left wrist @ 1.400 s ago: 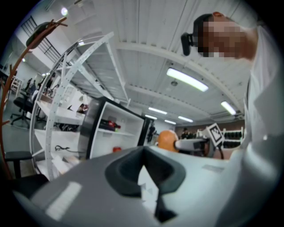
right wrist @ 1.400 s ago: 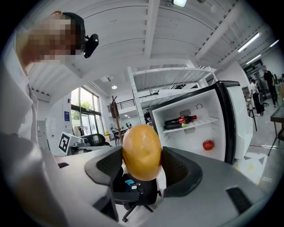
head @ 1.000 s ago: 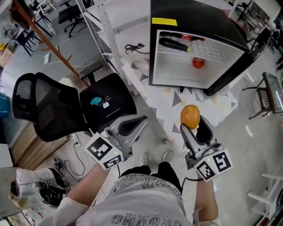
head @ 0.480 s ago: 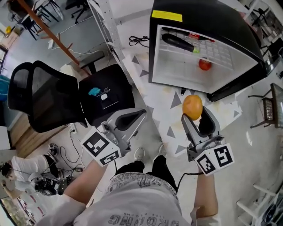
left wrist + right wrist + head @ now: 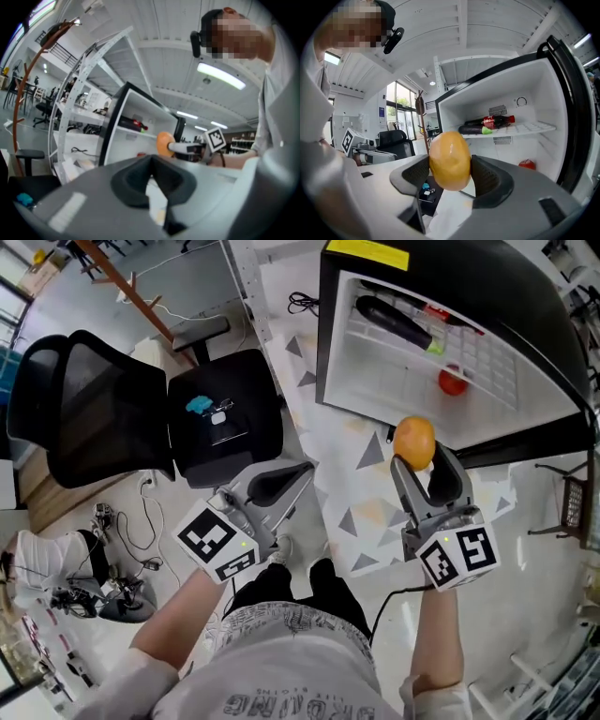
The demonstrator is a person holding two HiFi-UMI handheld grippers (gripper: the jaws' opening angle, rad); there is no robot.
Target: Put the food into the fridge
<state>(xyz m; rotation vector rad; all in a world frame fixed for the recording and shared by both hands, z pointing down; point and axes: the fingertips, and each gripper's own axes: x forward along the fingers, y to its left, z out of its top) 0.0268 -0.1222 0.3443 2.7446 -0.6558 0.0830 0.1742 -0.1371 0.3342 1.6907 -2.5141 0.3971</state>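
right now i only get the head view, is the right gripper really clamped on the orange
Observer: Yes. The right gripper view shows the right gripper with both pads pressed against the sides of the orange.
Operator: where's that red thing actually sitting
Observer: The red fruit lies on the fridge floor, below the shelf holding the bottle.
Operator: and the other one, empty
Observer: Yes. The left gripper has its jaws together on nothing.

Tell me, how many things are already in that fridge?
3: an eggplant and a bottle lying on the shelf, and a red fruit below it. Others may be hidden. The orange is outside, in the right gripper.
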